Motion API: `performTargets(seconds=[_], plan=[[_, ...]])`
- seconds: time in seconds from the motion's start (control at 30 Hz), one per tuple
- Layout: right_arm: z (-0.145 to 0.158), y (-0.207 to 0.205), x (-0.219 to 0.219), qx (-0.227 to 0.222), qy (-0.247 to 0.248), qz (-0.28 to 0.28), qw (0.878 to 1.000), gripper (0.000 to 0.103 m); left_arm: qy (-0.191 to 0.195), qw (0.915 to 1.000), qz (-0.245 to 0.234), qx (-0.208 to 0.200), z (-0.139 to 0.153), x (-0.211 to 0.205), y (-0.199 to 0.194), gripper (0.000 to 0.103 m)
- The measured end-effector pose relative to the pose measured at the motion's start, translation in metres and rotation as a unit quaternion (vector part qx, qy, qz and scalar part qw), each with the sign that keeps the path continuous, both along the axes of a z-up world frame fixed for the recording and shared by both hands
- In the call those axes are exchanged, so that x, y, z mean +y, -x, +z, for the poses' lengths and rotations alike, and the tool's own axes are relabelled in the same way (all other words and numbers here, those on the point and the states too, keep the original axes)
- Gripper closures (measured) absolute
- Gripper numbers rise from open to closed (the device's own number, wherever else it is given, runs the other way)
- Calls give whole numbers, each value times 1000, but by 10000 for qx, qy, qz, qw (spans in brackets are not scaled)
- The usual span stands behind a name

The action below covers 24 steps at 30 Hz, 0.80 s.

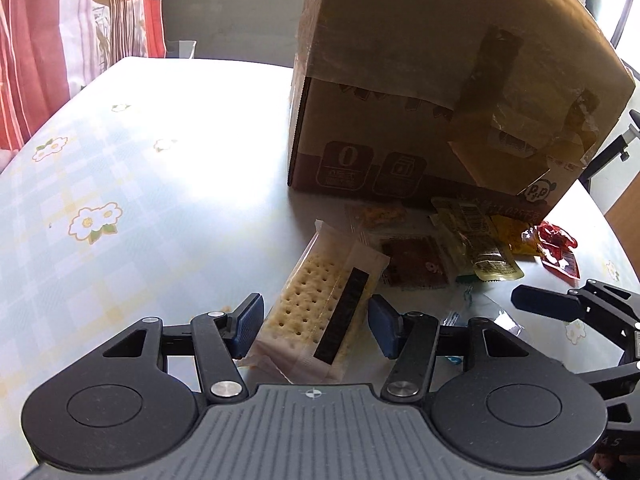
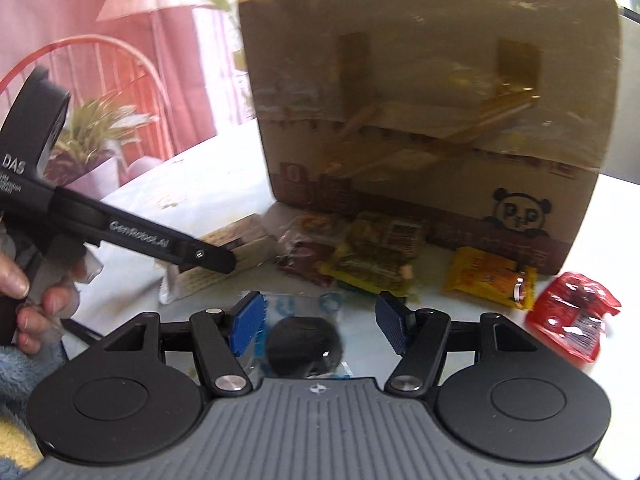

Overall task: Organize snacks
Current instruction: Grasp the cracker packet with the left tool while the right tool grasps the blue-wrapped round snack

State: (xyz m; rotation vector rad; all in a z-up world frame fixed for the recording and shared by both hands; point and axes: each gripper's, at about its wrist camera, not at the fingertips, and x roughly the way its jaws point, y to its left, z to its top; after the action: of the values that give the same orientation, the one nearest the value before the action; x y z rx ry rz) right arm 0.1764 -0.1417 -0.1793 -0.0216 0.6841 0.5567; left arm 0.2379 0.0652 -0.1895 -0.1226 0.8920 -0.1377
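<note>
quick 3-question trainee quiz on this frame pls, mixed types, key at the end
1. True or false: the red packet sits inside the cardboard box.
2. What lies between the jaws of the left gripper? A) cracker pack B) yellow packet C) clear packet
3. Fill in: the animal drawn on the box is a ____.
Key: 1 false, it lies on the table beside the box; 2 A; 3 panda.

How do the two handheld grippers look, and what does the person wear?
Both the left gripper and right gripper have black linkage arms, round black discs, a ribbed grey base and blue ridged pads. White "GenRobot.AI" lettering marks one side. A fluffy light-blue sleeve shows.
</note>
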Motion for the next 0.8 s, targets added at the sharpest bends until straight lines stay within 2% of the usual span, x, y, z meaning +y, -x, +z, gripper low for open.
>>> performTargets(seconds=[0.13,0.27,0.33,0.53,0.67,0.73,0.77,0.8], plan=[[-10,-2,5,211,64,42,9997,37,3,10000,0,-3,0,0,-1,42],[-9,0,-1,220,-15,-102,9997,48,-22,10000,-3,-10,0,0,1,43],[-8,1,-6,273,24,-206,9994,48,-50,10000,-24,-15,0,-1,2,43],[-5,3,-27,346,64,-816,9960,48,-152,9998,-73,-48,-3,-8,3,38],[-6,1,-42,427,-75,-1196,9919,48,-402,9990,-132,-111,-5,-19,3,36],[-6,1,-42,416,-43,-1228,9915,48,-479,9987,-117,-149,-5,-22,4,37],[-6,1,-42,407,-13,-1229,9916,48,-501,9986,-103,-166,-5,-22,5,46],[-6,1,-42,401,4,-1230,9916,49,-456,9988,-101,-177,-4,-20,5,50]])
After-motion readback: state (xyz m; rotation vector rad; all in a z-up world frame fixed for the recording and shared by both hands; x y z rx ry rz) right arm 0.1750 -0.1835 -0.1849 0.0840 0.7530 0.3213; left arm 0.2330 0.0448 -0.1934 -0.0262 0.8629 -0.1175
